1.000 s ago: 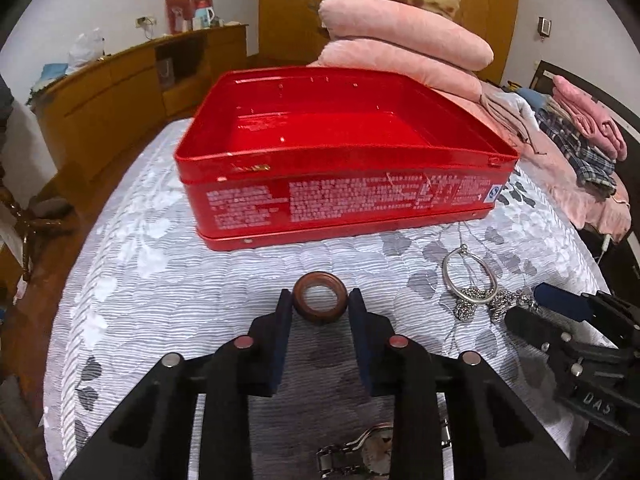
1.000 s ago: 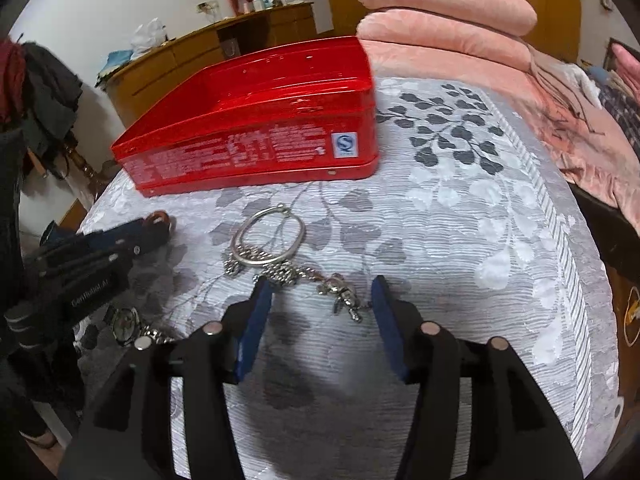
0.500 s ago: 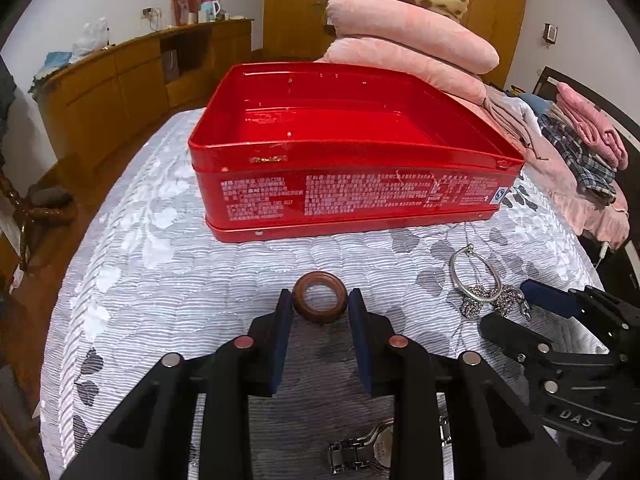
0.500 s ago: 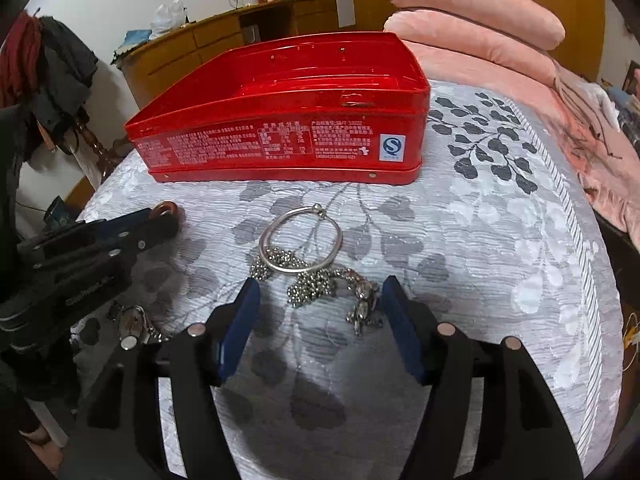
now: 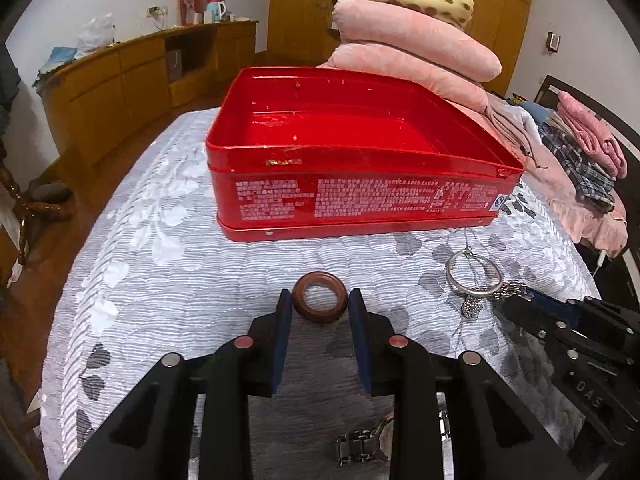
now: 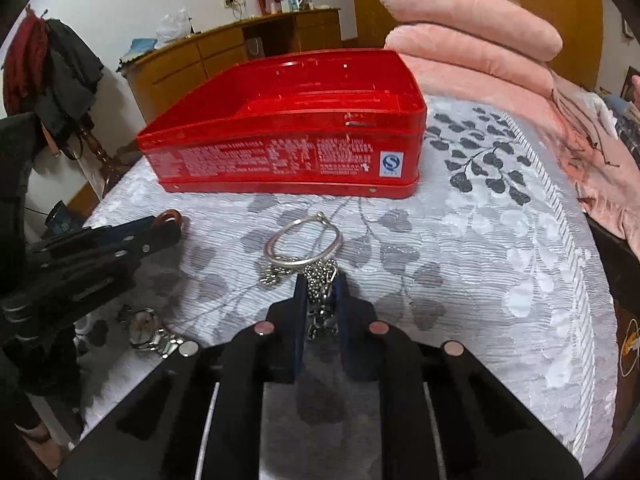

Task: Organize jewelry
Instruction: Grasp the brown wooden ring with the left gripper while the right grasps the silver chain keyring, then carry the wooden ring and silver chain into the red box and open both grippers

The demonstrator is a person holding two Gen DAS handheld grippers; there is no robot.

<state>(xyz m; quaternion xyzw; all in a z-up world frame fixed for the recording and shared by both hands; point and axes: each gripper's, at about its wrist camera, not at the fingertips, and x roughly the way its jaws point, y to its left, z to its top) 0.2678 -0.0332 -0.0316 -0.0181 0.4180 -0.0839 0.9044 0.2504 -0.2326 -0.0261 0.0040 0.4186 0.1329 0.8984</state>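
An open red tin [image 5: 360, 196] stands on the grey leaf-patterned bedspread. My left gripper [image 5: 319, 300] is shut on a brown ring [image 5: 324, 315], which sits between its blue pads just above the cloth, in front of the tin. To its right lie a silver bangle [image 6: 300, 261] and a beaded silver chain [image 6: 318, 274]. My right gripper [image 6: 320, 280] is shut on the chain, whose beads bunch up between the pads. The tin [image 6: 280, 156] looks empty inside.
A metal wristwatch [image 5: 372, 440] lies on the cloth under my left gripper, near the front edge. Pink pillows [image 5: 416, 40] are stacked behind the tin. Folded clothes [image 5: 588, 148] lie at the right, and a wooden sideboard [image 5: 120, 80] stands at the left.
The right gripper's jaws stood wide around the chain and have closed on it. The left gripper still holds the brown ring in the same place.
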